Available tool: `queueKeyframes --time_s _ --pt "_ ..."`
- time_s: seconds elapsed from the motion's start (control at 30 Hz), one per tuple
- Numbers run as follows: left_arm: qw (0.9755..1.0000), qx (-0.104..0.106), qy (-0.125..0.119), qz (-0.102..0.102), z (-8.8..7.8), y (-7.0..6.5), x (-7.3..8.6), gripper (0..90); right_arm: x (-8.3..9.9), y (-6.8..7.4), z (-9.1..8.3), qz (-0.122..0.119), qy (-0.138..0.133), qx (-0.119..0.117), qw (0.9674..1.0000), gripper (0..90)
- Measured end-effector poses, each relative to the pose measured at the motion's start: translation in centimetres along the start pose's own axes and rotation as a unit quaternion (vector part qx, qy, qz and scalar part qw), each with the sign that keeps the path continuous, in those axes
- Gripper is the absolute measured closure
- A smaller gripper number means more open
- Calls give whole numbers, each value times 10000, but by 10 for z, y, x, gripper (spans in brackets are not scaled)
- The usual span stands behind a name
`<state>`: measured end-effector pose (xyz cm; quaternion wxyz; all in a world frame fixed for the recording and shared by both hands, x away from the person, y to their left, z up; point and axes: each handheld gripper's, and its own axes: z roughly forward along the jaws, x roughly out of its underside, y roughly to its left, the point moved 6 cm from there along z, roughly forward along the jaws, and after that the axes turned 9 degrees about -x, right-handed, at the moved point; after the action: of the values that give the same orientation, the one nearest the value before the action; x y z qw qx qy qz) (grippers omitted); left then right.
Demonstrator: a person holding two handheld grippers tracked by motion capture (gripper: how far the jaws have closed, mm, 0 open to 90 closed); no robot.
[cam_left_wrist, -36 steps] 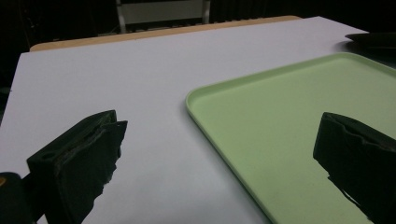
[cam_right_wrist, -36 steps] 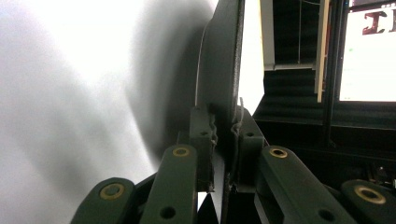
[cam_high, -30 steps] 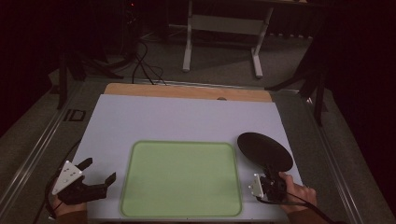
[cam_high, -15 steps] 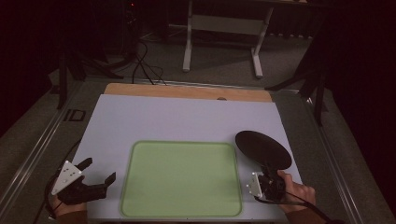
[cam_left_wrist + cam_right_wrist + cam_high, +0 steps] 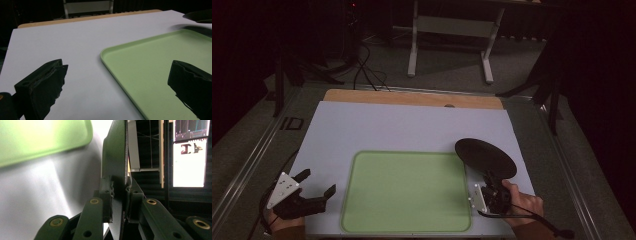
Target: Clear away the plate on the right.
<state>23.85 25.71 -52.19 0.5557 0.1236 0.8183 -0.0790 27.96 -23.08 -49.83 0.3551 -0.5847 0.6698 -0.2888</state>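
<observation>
Pinched at its near rim by the right tool (image 5: 488, 186): a black round plate (image 5: 485, 157), seen edge-on between the two pads in the right gripper view (image 5: 117, 162). Held just off the white worktop (image 5: 402, 127), to judge by the shadow beneath it in the left gripper view, its left edge reaching over the right rim of the light green tray (image 5: 406, 191). Pickup done, then, by the look of it. Left to do, most likely: carrying the plate further left over the tray, lowering it flat onto the bare green surface, and letting go. Nothing lying on the tray as yet. Left tool (image 5: 314, 189) spread wide and idle, gripping nothing, parked over the worktop just beside the tray's left rim (image 5: 105, 56), apparently waiting to steady the tray if needed.
</observation>
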Motion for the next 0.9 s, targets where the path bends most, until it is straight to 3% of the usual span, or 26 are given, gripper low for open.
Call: queueKeyframes --time_s 0.3,0.37,0.43,0.6,0.9 --pt "10000 -13 -3 -18 0 0 0 10 -23 0 -3 -198 -238 27 9995 785" --pt "10000 -11 -6 -19 0 0 0 10 -40 -1 -8 -290 -401 35 9988 783" --pt "10000 -15 -2 -16 0 0 0 10 -44 -1 -8 -307 -441 36 9985 783" --pt "10000 -9 -4 -29 0 0 0 10 -71 7 -11 -529 -714 -27 9960 782" --pt "10000 -6 -18 -45 0 0 0 10 -101 17 -16 -739 -1037 -95 9918 772"
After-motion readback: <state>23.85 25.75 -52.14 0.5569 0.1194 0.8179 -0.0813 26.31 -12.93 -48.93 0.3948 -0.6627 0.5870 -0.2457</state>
